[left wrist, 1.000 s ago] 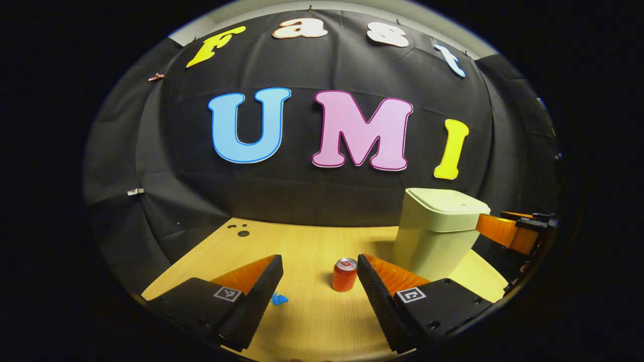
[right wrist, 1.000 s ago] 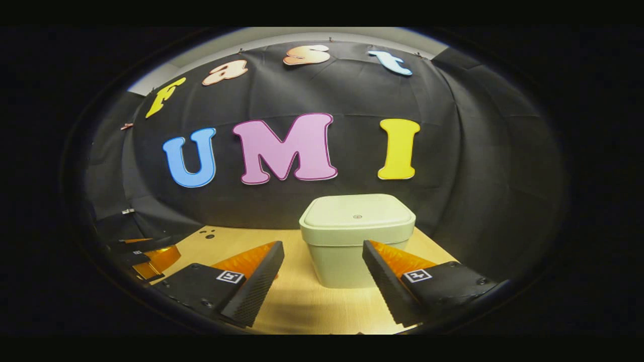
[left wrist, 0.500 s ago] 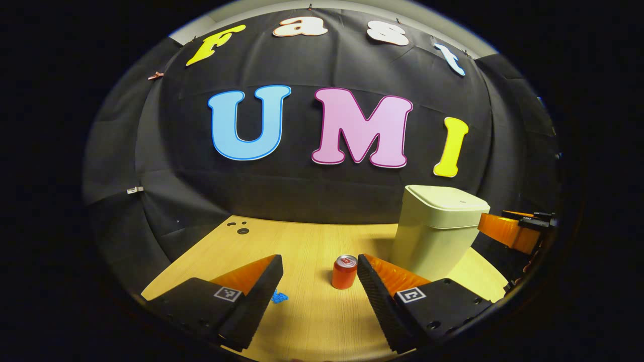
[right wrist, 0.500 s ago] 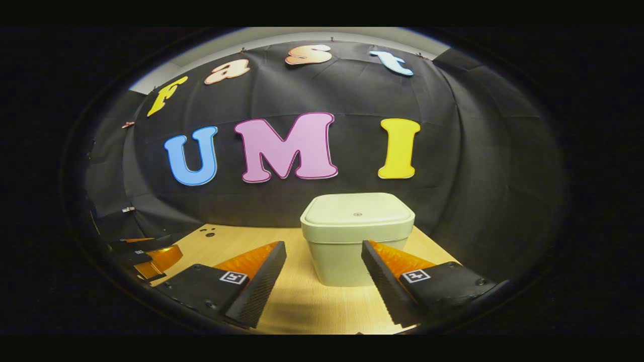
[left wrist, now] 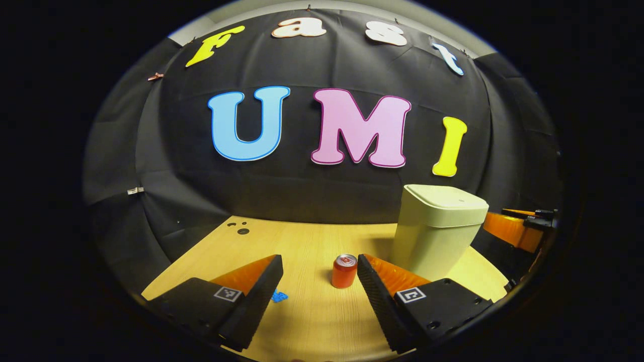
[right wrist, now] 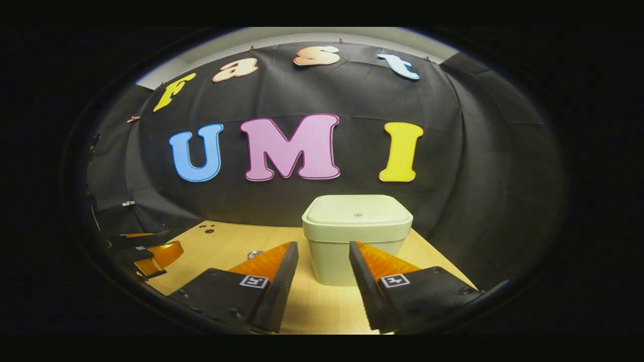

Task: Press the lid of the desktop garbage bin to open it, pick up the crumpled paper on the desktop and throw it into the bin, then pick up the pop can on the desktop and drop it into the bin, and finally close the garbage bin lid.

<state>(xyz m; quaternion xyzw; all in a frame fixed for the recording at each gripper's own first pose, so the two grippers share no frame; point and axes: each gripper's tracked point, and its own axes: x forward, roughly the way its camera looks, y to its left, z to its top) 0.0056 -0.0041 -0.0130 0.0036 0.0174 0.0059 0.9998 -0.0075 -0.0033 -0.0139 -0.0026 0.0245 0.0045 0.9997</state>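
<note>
Left gripper view: the left gripper (left wrist: 319,281) is seen low over a light wooden table (left wrist: 302,241), its two fingers spread wide apart with nothing between them. A red pop can (left wrist: 344,271) stands upright on the table, just beside the inner edge of the finger on the right of this view, whether touching it cannot be told. A small piece of blue crumpled paper (left wrist: 278,296) lies on the table close against the finger on the left, partly hidden by it. Farther back and to the right, the pale green garbage bin (left wrist: 435,234) stands with its lid (left wrist: 448,197) down. Beyond the bin, at the right edge, part of the right gripper (left wrist: 518,229) is seen. Small dark holes (left wrist: 240,229) are marked in the far left corner of the table.

Right gripper view: the garbage bin (right wrist: 357,241) is faced almost head-on, its closed lid (right wrist: 358,212) seen from slightly above. The right gripper (right wrist: 322,274) is held short of the bin, fingers apart by a moderate gap and empty, with the bin's lower body framed between the fingertips. Only the silver top of the pop can (right wrist: 255,254) is seen, behind the finger on the left. At the far left edge, part of the left gripper (right wrist: 146,249) is seen.
</note>
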